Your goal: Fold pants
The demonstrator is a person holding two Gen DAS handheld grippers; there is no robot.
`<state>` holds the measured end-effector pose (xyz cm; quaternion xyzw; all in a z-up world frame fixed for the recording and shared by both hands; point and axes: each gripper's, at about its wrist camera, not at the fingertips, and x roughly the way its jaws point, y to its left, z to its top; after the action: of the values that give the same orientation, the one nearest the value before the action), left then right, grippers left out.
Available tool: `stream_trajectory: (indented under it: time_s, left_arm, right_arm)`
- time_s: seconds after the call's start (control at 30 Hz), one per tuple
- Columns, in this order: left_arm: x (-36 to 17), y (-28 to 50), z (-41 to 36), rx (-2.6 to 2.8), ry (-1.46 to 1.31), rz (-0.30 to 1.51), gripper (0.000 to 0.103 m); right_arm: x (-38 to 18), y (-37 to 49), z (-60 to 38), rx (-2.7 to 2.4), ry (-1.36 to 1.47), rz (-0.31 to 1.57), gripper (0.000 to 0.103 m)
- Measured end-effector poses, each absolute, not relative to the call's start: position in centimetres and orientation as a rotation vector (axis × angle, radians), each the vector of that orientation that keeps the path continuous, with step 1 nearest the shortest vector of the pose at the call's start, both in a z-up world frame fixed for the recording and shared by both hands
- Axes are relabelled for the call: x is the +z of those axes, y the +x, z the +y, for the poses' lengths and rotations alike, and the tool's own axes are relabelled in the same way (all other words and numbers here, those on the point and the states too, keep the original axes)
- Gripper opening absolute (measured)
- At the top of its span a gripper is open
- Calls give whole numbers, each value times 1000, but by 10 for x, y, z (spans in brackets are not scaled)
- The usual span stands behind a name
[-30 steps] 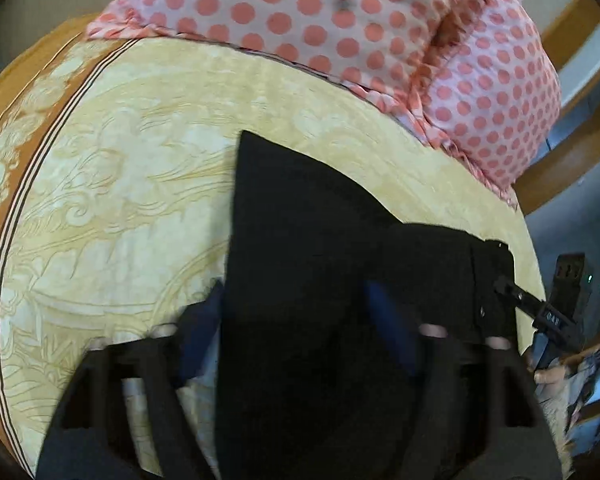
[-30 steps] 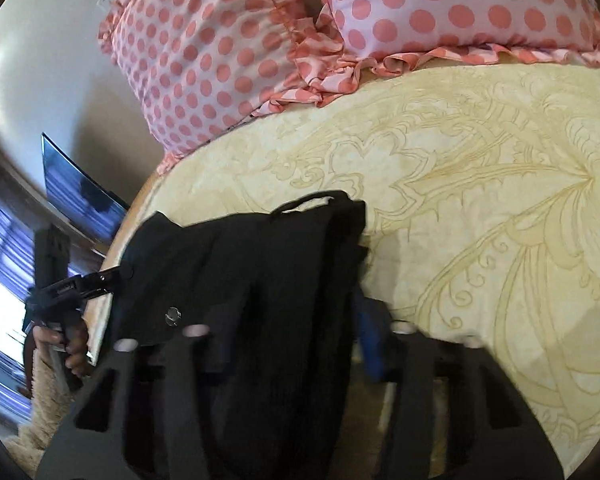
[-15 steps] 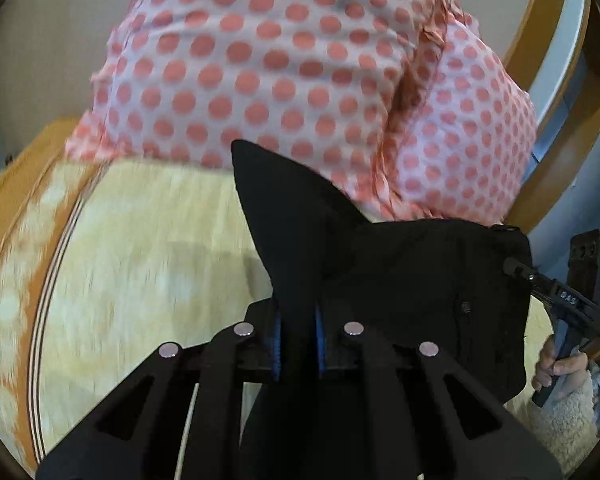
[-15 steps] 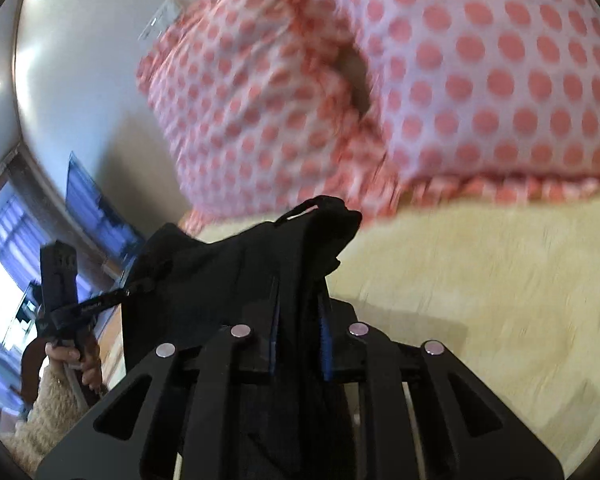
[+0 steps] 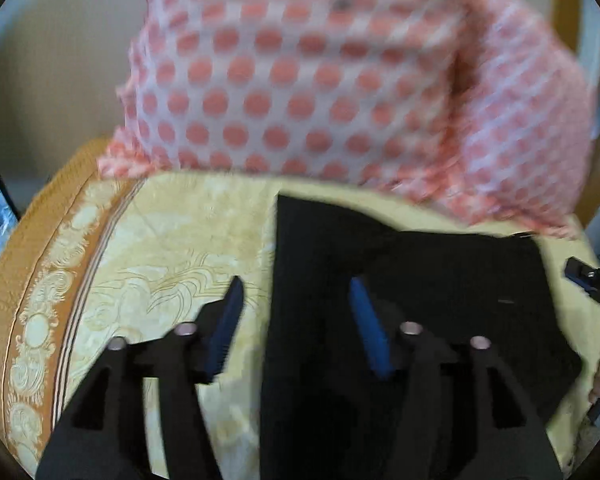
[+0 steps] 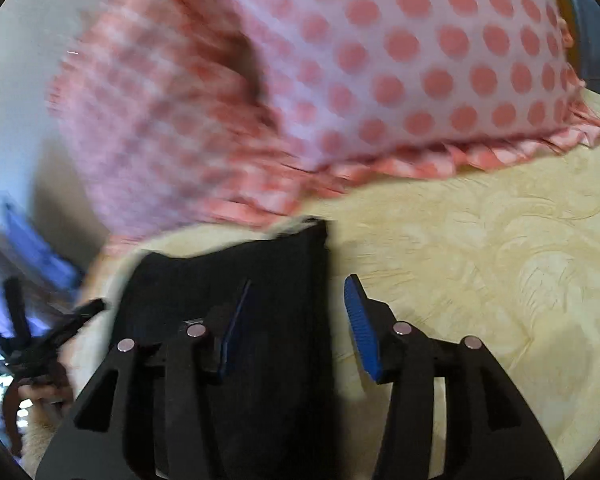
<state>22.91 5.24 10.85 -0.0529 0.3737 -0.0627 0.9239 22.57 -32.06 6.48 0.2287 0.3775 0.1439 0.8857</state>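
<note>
The black pants [image 5: 419,288] lie folded flat on the yellow patterned bedspread [image 5: 160,248]. My left gripper [image 5: 296,300] is open, its blue pads straddling the pants' left edge, holding nothing. In the right wrist view the pants [image 6: 228,276] lie under my open right gripper [image 6: 300,300], whose pads straddle their right edge. The right gripper [image 5: 591,280] shows at the left view's right edge, and the left gripper [image 6: 60,320] at the right view's left edge.
Two pink polka-dot pillows [image 5: 319,72] stand just beyond the pants, also seen in the right wrist view [image 6: 379,60]. The bedspread's orange border [image 5: 32,280] marks the left bed edge. A wall lies behind the pillows.
Half a second ago both grippers were shut on the raised pants fabric. Now both are open and the pants lie flat, closer to the pillows.
</note>
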Motion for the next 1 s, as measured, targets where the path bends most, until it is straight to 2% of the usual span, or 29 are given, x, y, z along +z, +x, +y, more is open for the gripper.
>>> stream_trajectory:
  time_s: [0.13,0.17,0.2,0.23,0.33,0.4,0.5,0.57,0.63,0.7,1.0]
  left_arm:
    - [119,178,52,-325,-231,740,76]
    - [113,171,49,-372,-254,764,77]
    - [105,169,47,-393,-260,796,78]
    - [97,169,43,-391,-254,825,78]
    - [58,185,38,-345,-238,950,77]
    - [57,183,30,-321,-192,908,77]
    - [67,167,29,-318,-192,867,78]
    - [77,143,31,-310,-151,799,84]
    - [80,122,34,-259,-97,738,92]
    - [76,96,36,-209,-50,693,95]
    - [44,36,29,-129,55,697,98]
  right_arm:
    - [66,186,-302,575,605,805,53]
    - [62,182,-296,597,611,828,59]
    - [53,178,-291,602,612,865,69]
    - [44,178,-286,573,603,901,74]
    - [19,179,-289,527,639,908,74]
    - [21,178,-293,511,663,914,73]
    - [43,155,-286,391,541,847,77]
    - [56,129,-275,349,427,754,88]
    - [58,105,-265,342,366,708,90]
    - [52,85,-249,319,297,698,97]
    - [24,48,-207,218,140,711,101]
